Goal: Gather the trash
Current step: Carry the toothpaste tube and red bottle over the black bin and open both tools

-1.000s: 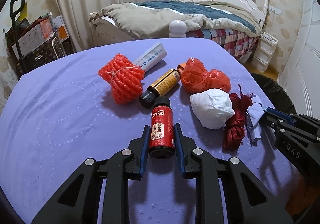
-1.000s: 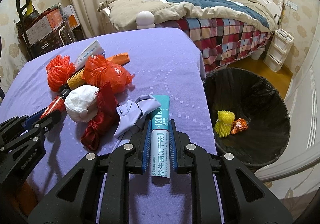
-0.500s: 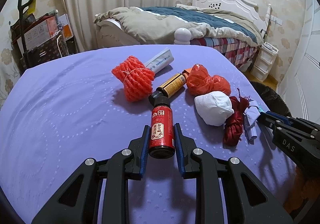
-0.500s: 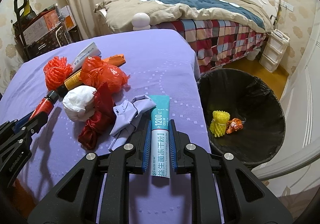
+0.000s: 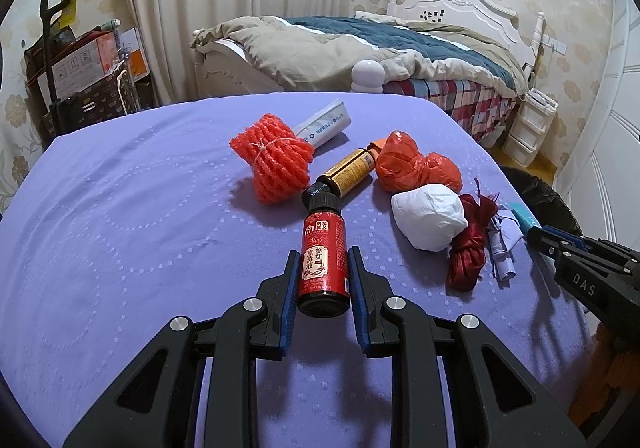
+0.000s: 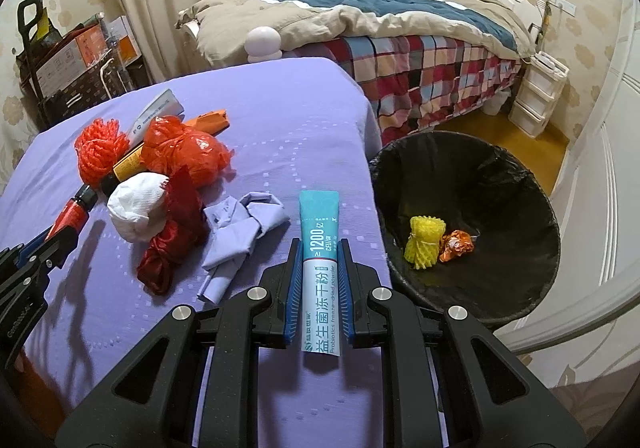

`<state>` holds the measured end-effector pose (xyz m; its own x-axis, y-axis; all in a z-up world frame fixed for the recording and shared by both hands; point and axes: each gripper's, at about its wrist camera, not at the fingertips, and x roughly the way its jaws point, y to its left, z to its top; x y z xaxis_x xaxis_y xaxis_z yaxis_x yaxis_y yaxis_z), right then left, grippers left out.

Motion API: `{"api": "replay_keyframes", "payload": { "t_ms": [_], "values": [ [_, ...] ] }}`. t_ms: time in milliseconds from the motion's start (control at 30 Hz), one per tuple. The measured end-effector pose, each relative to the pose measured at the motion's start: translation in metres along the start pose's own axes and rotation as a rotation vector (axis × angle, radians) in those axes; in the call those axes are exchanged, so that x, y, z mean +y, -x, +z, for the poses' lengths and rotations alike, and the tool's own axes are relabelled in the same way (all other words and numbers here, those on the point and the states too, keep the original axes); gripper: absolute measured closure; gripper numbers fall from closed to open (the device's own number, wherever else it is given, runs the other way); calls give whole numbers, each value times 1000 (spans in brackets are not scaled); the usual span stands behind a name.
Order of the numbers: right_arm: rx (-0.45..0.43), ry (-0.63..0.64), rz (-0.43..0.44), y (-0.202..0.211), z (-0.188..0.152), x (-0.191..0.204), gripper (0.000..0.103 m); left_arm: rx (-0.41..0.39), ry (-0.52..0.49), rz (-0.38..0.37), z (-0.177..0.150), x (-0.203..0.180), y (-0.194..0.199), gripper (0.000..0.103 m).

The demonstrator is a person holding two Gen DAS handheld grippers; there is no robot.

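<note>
Trash lies scattered on the purple bedspread [image 5: 120,208]: the left gripper [image 5: 323,272] is clamped on a small red-labelled bottle with a black cap [image 5: 324,248], and the right gripper [image 6: 319,272] pinches a flat teal-and-white powder sachet [image 6: 320,268]. Near them rest an orange foam net [image 5: 272,162], a white crumpled wad [image 5: 428,216] and a dark red ribbon bundle [image 5: 466,252]. Beside the bed stands a black-lined round bin [image 6: 500,288] holding a yellow foam net [image 6: 424,242].

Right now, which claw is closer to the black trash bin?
Right. The right claw, gripping the teal sachet, sits beside the bin. The left claw, holding the red bottle, is farther across the table.
</note>
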<state>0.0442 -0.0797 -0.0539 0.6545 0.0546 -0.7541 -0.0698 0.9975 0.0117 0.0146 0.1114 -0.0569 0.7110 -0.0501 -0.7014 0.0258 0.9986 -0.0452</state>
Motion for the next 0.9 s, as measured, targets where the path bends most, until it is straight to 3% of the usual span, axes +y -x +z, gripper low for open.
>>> {"api": "replay_keyframes", "payload": {
  "t_ms": [433,900],
  "values": [
    [-52,-51,-39,21,3,-39,86,-66,-35,-31,14,-25,23,78],
    [-112,-131,-114,30,19,-110,86,-93,-171,-164,42,-125,9,78]
  ]
}}
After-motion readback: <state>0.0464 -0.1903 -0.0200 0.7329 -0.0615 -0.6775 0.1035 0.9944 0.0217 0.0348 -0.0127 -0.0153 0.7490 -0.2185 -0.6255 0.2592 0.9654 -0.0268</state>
